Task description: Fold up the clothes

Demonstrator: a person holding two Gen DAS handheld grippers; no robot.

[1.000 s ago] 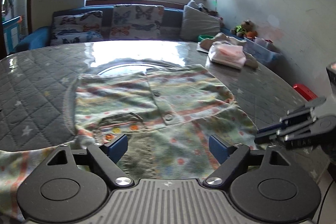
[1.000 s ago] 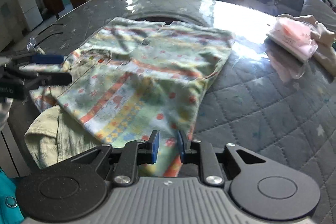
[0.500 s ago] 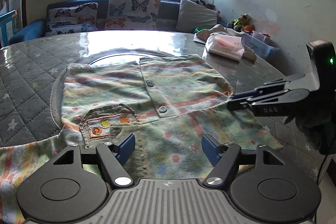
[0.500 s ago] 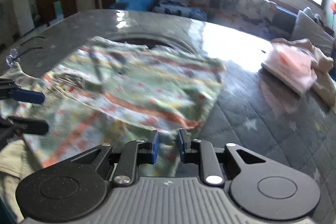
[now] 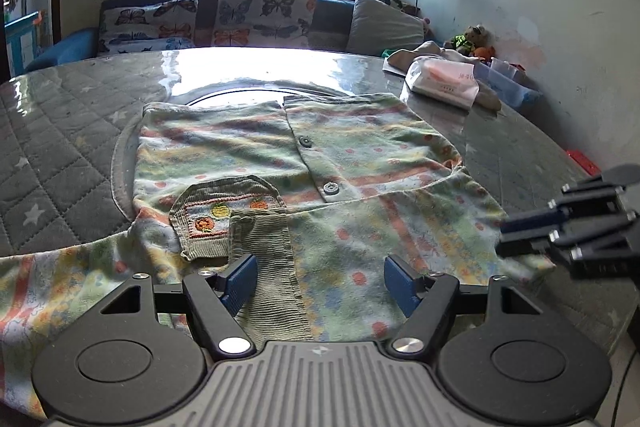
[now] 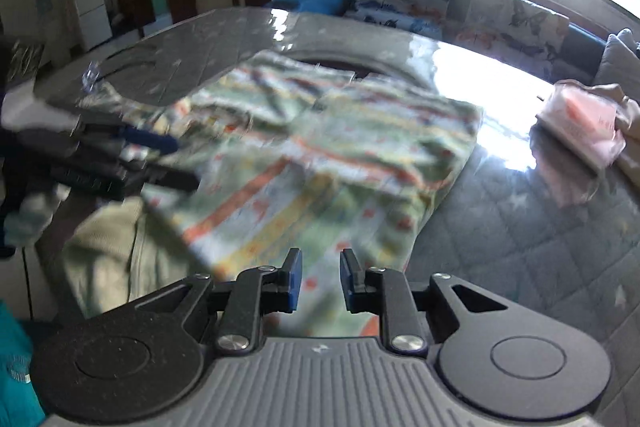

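Note:
A small green patterned shirt (image 5: 328,167) with buttons and a corduroy pocket lies spread on the grey quilted table (image 5: 60,131); it also shows, blurred, in the right wrist view (image 6: 320,147). My left gripper (image 5: 320,281) is open and empty, hovering over the shirt's near hem. My right gripper (image 6: 320,279) is partly open with the shirt's near corner lying below its fingers; it also shows at the right of the left wrist view (image 5: 516,239), at the shirt's right corner.
A pink tissue pack (image 5: 444,83) and beige cloth lie at the table's far right. A sofa with butterfly cushions (image 5: 264,15) stands behind. A pale corduroy garment (image 6: 104,251) hangs over the near table edge.
My right gripper lifted the shirt's corner, came back down to the right corner and opened slightly, letting go. My left gripper stayed open, drifting slightly nearer the hem.

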